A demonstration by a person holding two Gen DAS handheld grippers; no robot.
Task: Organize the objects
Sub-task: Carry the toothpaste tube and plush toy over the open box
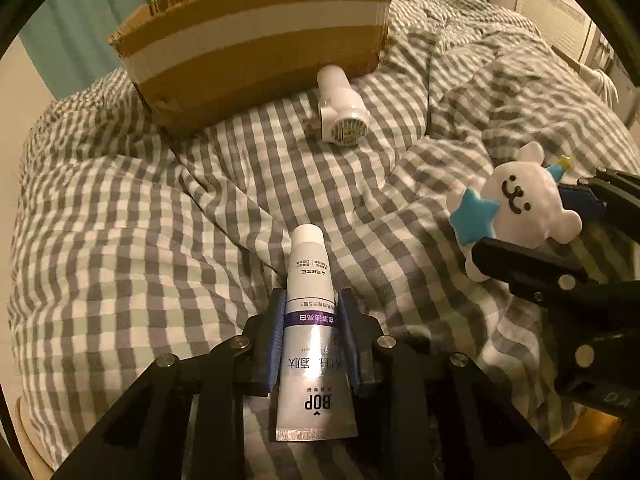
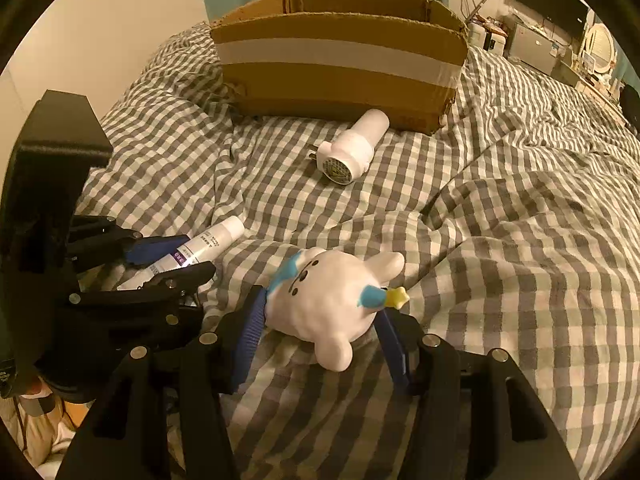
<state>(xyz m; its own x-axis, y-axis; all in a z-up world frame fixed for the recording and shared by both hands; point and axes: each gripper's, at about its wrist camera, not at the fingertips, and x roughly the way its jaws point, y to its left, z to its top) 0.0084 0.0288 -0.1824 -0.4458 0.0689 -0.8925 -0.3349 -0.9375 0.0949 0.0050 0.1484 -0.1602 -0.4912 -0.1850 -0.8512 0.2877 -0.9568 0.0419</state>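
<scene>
My left gripper (image 1: pixel 310 312) is shut on a white and silver BOP tube (image 1: pixel 310 316), cap pointing forward over the checked bedspread (image 1: pixel 160 220). The tube also shows in the right wrist view (image 2: pixel 200 246), between the left gripper's fingers (image 2: pixel 160 248). My right gripper (image 2: pixel 324 308) is shut on a white plush toy with blue stars (image 2: pixel 328 300). The toy shows in the left wrist view (image 1: pixel 520 196), held in the right gripper (image 1: pixel 552 220). A cardboard box (image 1: pixel 256 52) with a white tape band stands ahead, open at the top; it also shows in the right wrist view (image 2: pixel 340 60).
A white plug-in device (image 1: pixel 340 108) lies on the bedspread just in front of the box, also in the right wrist view (image 2: pixel 352 148). Rumpled folds of the bedspread (image 2: pixel 520 200) rise to the right. Shelves and furniture (image 2: pixel 540 40) stand beyond the bed.
</scene>
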